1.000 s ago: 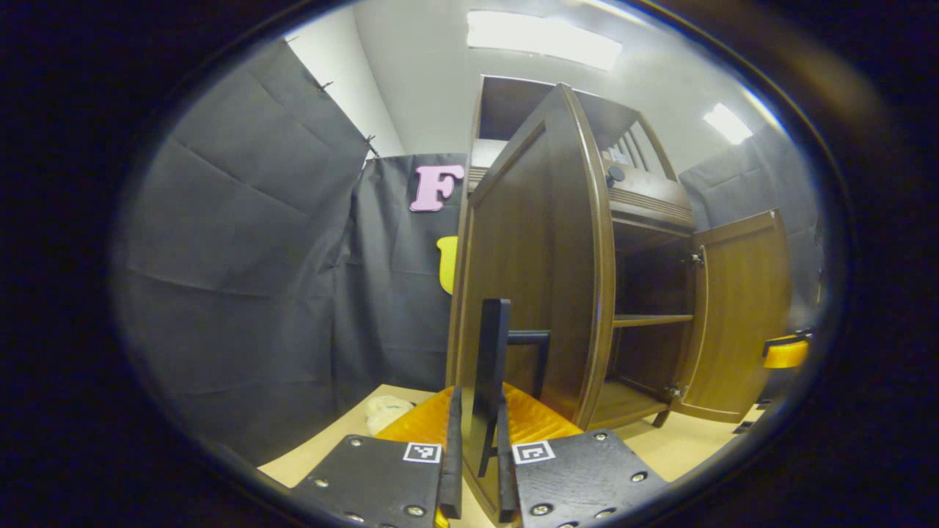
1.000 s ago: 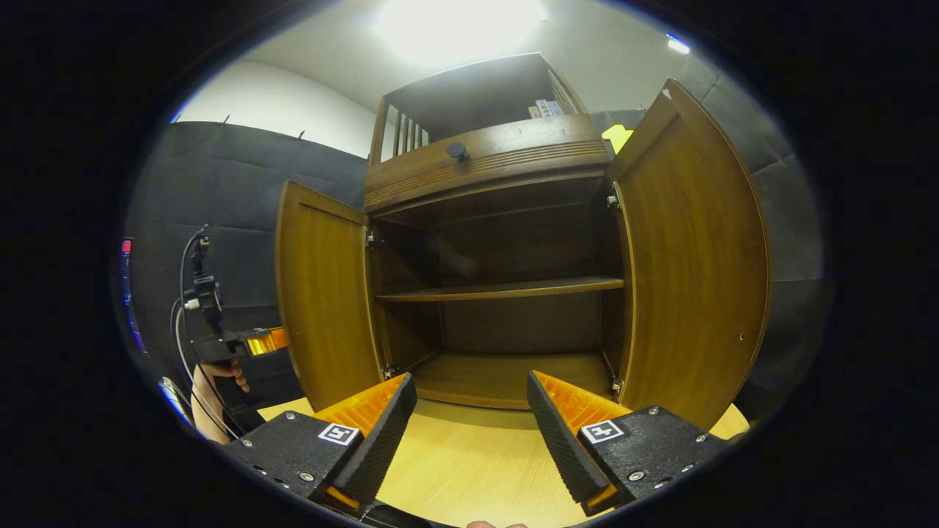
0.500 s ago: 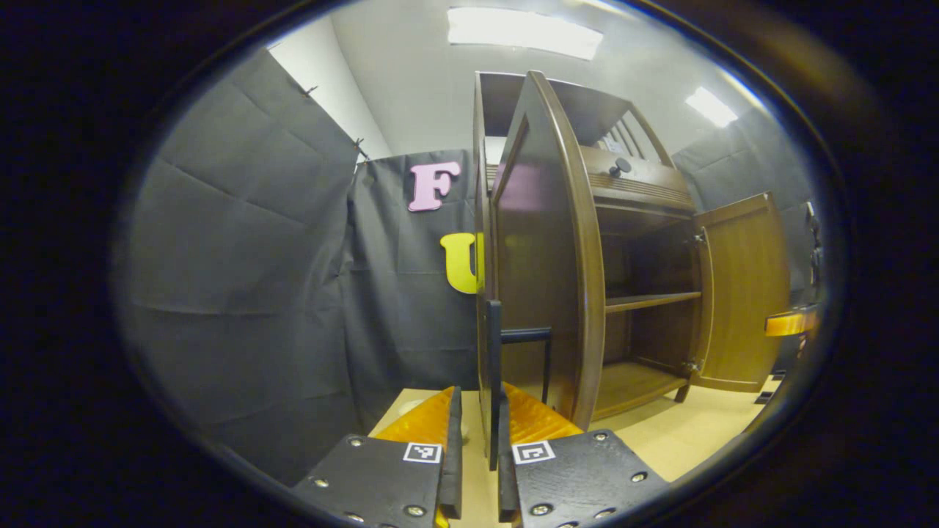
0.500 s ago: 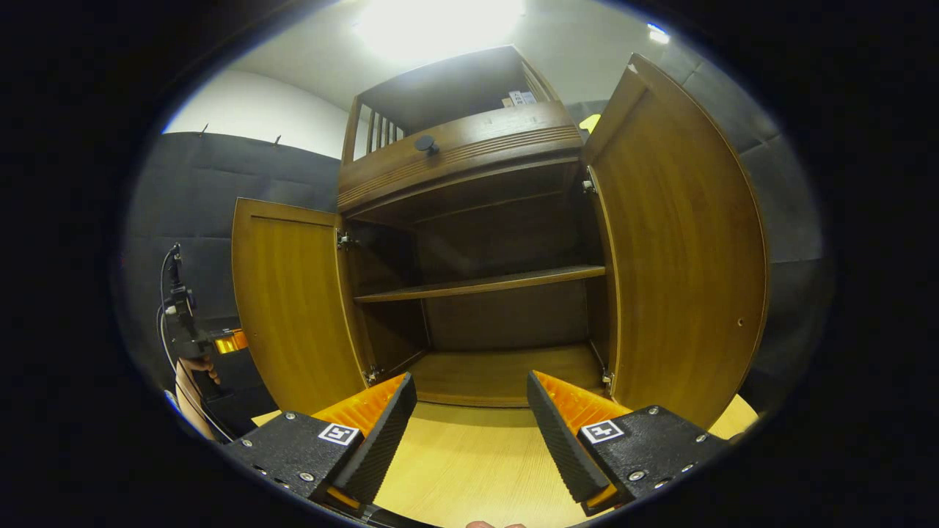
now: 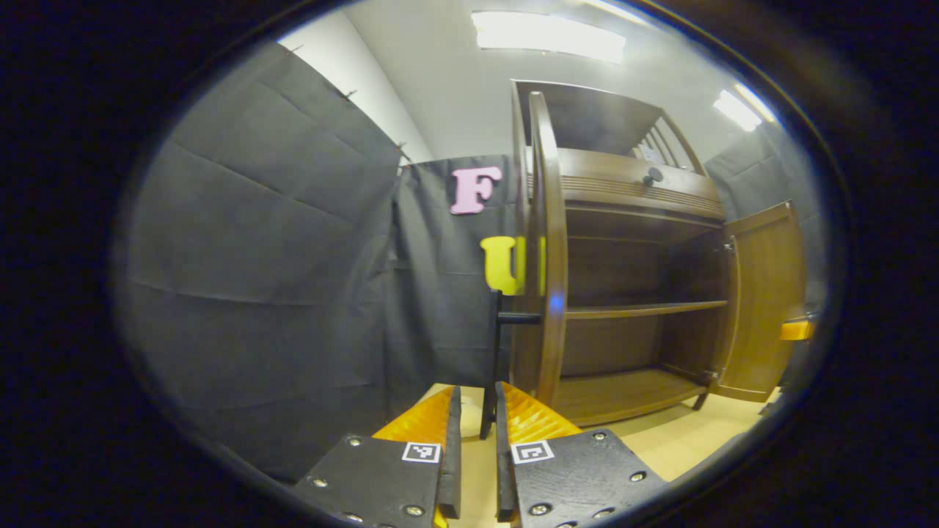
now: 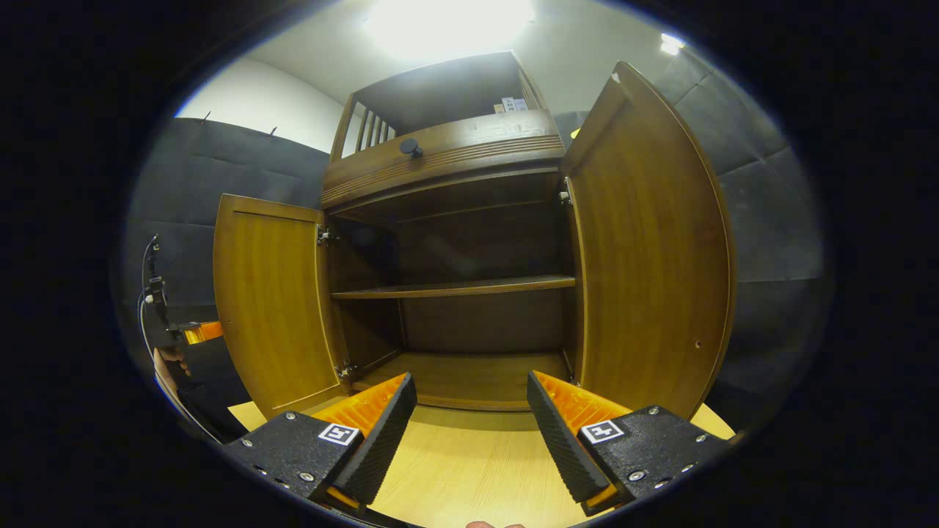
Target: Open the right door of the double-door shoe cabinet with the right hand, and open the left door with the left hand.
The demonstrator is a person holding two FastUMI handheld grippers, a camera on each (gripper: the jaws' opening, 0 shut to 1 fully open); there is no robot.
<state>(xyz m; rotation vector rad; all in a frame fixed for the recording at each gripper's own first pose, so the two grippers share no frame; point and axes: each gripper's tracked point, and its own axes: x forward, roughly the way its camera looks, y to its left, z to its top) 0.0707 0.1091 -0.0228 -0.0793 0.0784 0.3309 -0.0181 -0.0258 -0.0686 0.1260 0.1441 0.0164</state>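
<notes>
The brown shoe cabinet (image 6: pixel 447 286) stands with both doors swung wide. In the left gripper view the left door (image 5: pixel 549 257) is edge-on, and its black bar handle (image 5: pixel 493 359) hangs down into the narrow gap of my left gripper (image 5: pixel 478 392). The bar lies near the right finger, and floor shows between it and the left finger. The right door (image 6: pixel 645 242) is open beside my right gripper (image 6: pixel 471 381), which is wide open, holds nothing and faces the empty shelves. In the right gripper view the left door (image 6: pixel 271 301) partly hides the left gripper (image 6: pixel 194 334) and the hand (image 6: pixel 172 356) that holds it.
A drawer with a round dark knob (image 6: pixel 407 147) and an open top shelf sit above the doors. The cabinet stands on a light wooden floor (image 6: pixel 462 469). Black cloth walls close in on both sides. An inner shelf (image 5: pixel 638 309) splits the compartment.
The left door has swung from half open to wide open, now edge-on to the left gripper. The handle looks thinner and sits farther forward between the fingers. The right gripper stayed open.
</notes>
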